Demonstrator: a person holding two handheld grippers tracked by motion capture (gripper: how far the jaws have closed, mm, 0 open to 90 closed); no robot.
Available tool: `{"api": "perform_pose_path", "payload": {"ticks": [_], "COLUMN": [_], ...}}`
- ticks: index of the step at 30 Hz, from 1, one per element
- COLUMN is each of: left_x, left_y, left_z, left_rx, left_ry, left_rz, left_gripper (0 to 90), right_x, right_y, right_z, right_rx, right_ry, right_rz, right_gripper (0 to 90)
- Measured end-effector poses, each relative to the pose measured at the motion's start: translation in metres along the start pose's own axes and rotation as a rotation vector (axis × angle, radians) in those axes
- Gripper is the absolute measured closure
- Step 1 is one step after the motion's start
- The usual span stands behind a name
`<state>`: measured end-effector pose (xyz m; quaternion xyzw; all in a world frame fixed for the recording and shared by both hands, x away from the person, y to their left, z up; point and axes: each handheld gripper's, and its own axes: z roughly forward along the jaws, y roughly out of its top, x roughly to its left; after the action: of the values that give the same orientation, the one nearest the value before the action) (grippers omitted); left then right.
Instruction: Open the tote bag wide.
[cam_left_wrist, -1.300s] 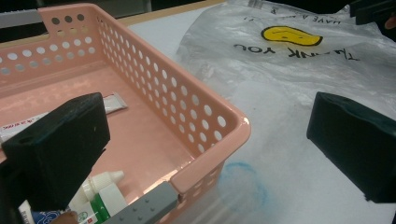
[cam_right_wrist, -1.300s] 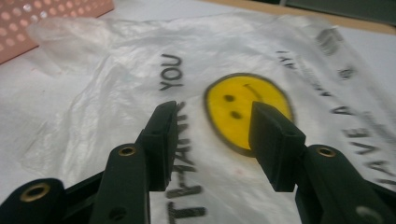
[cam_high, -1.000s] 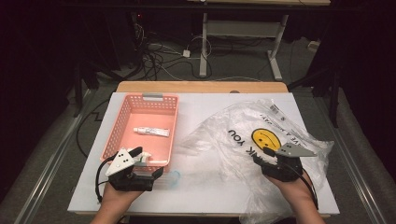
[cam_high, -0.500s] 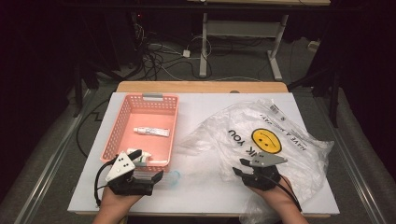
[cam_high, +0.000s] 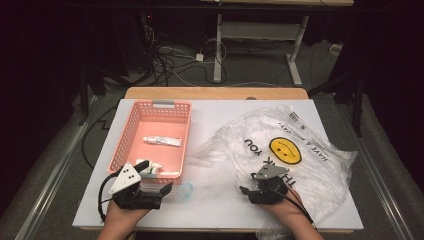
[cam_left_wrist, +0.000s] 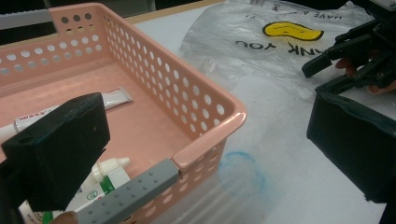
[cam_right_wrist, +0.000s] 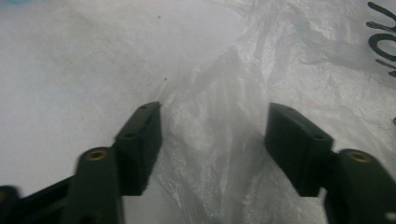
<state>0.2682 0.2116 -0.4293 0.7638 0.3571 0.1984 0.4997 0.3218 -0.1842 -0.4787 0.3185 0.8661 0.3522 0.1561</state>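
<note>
The plastic bag (cam_high: 280, 150) lies crumpled on the white table (cam_high: 220, 112), spread over the right half from about the centre out toward four o'clock in the high view. It is clear film printed with a yellow smiley face (cam_high: 285, 150) and black lettering. Its near-left edge thins out to a loose fold close to the right gripper (cam_high: 245, 191), which sits at about five o'clock.

In the right gripper view the two black jaws stand apart, and a raised ridge of the bag (cam_right_wrist: 210, 140) runs up between them — the pads do not press on it. The jaws have just been opening, with that fold of film lying in the gap. The person's right hand (cam_high: 285, 210) comes in from the bottom edge behind the gripper.

The left gripper (cam_high: 165, 190) rests at about seven o'clock, against the near end of the pink basket (cam_high: 130, 132). In the left gripper view its jaws are spread wide: one pad sits over the basket's inside, the other outside over the table, and the near corner of the basket's rim (cam_left_wrist: 205, 140) stands between them, untouched as far as can be seen. The left hand (cam_high: 117, 217) holds it from below.

Inside the basket a white tube (cam_high: 161, 141) lies across the floor near the middle, and a small white bottle (cam_left_wrist: 109, 168) with some green-printed packets lies at the near end. A faint blue ring (cam_high: 186, 190) marks the table — just beside the basket's near-right corner, between the two grippers.
</note>
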Motion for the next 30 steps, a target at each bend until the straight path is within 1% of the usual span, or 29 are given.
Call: {"api": "perform_pose_path", "payload": {"ticks": [1, 3, 8, 11, 13, 15, 17, 18, 19, 20, 26, 28, 30], "left_x": [0.000, -0.001, -0.003, -0.002, -0.002, -0.001, -0.001, -0.001, -0.001, -0.001, -0.001, -0.002, -0.002], "left_y": [0.000, 0.000, 0.001, 0.000, 0.000, 0.000, 0.000, 0.000, 0.000, 0.000, 0.000, 0.000, 0.000], "left_z": [0.000, 0.001, 0.002, 0.001, 0.001, 0.000, -0.001, -0.001, -0.001, -0.001, 0.000, 0.000, -0.001], "left_rx": [0.001, 0.005, 0.006, 0.011, 0.008, 0.007, 0.005, 0.006, 0.007, 0.008, 0.008, 0.008, 0.007], "left_ry": [0.000, -0.002, -0.003, -0.002, 0.000, 0.002, 0.003, 0.002, 0.003, 0.002, 0.003, 0.002, 0.002], "left_rz": [0.003, 0.005, 0.013, 0.013, 0.011, 0.012, 0.012, 0.011, 0.012, 0.012, 0.013, 0.012, 0.013], "left_gripper": [0.0, 0.0, 0.0, 0.0, 0.0, 0.0, 0.0, 0.0, 0.0, 0.0, 0.0, 0.0, 0.0], "right_x": [0.000, -0.001, -0.005, -0.006, -0.008, -0.009, -0.011, -0.011, -0.013, -0.013, -0.017, -0.020, -0.024], "right_y": [0.000, 0.000, 0.000, 0.000, 0.000, -0.001, -0.001, 0.000, 0.000, 0.000, 0.001, 0.001, 0.002], "right_z": [0.000, -0.001, -0.001, -0.002, -0.003, -0.003, -0.005, -0.006, -0.006, -0.007, -0.008, -0.009, -0.014], "right_rx": [-0.002, -0.005, -0.007, -0.010, -0.013, -0.014, -0.021, -0.024, -0.028, -0.035, -0.028, -0.036, -0.058], "right_ry": [-0.005, 0.001, -0.006, -0.013, -0.019, -0.028, -0.035, -0.042, -0.044, -0.049, -0.073, -0.079, -0.074], "right_rz": [0.002, 0.002, -0.005, -0.012, -0.001, 0.008, 0.003, 0.011, 0.006, 0.012, 0.015, 0.023, 0.038], "right_gripper": [48.8, 53.7, 62.6, 72.2, 75.4, 76.3, 77.9, 77.9, 77.8, 77.7, 72.3, 71.1, 70.7]}}
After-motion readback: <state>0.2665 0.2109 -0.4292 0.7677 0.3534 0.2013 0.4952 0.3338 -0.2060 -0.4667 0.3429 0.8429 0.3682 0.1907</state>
